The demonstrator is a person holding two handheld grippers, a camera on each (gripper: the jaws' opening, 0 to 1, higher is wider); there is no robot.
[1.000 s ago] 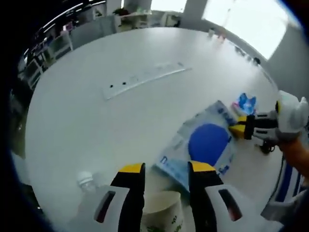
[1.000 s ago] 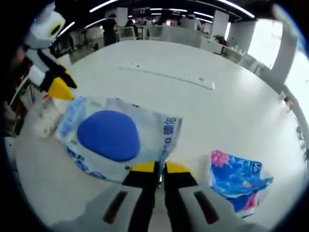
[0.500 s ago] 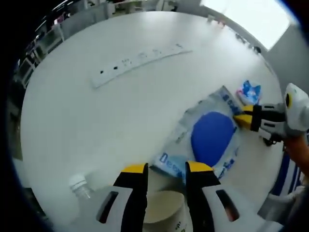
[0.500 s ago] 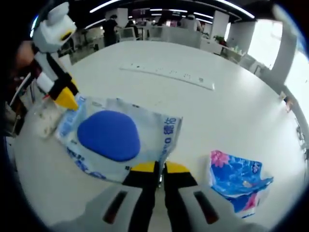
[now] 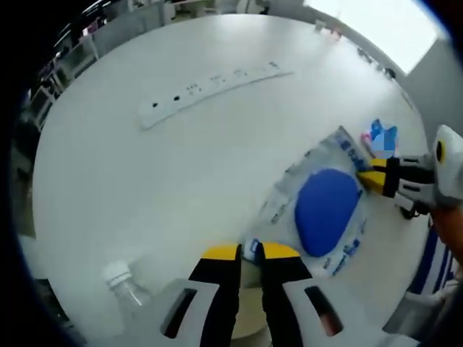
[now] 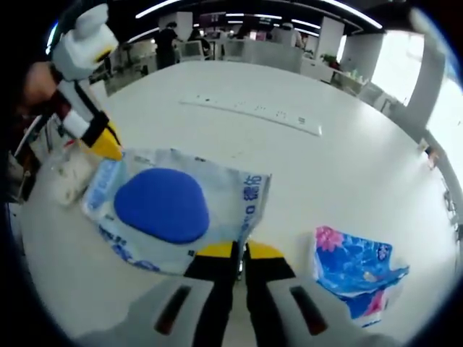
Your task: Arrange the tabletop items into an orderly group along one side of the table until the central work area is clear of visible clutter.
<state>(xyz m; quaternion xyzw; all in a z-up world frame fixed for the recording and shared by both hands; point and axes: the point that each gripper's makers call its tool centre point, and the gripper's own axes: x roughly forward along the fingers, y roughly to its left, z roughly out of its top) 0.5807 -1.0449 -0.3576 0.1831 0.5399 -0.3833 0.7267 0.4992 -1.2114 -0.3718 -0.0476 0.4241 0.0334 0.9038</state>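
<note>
My left tongs [image 5: 250, 254] and right tongs [image 6: 239, 250] were both pinched tight on opposite edges of the blue-and-white packet [image 6: 173, 210] on the tabletop [image 5: 145, 188].

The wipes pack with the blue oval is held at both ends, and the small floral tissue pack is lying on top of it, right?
Not quite. The small floral tissue pack lies on the bare table, apart from the wipes pack, as the right gripper view shows. The rest holds: the left tool and right tool each pinch an end of the wipes pack.
</note>
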